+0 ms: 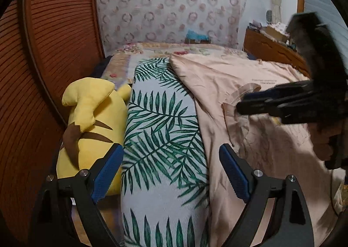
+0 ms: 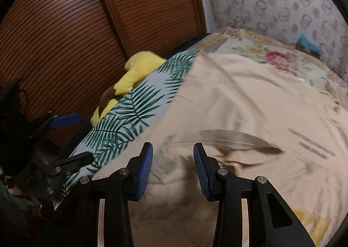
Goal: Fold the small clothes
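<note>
now we hover over the pink shirt [image 2: 228, 99] on the bed [image 2: 271, 51]
both our left gripper [image 1: 171, 170] and right gripper [image 2: 173, 162] gape, grasping nothing

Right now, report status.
Left tongs open, empty. Right tongs open above pink shirt, spread unfolded. Leaf-print pillow under shirt's edge.

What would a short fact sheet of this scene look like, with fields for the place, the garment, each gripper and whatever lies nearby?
place: a bed with a floral cover
garment: peach T-shirt spread flat, neck opening showing, not yet folded
left gripper: open, holding nothing, above the leaf-print pillow
right gripper: open, holding nothing, above the shirt near its collar
nearby: yellow plush toy beside the pillow, next to wooden slatted doors
blur: right wrist view is motion-smeared
</note>
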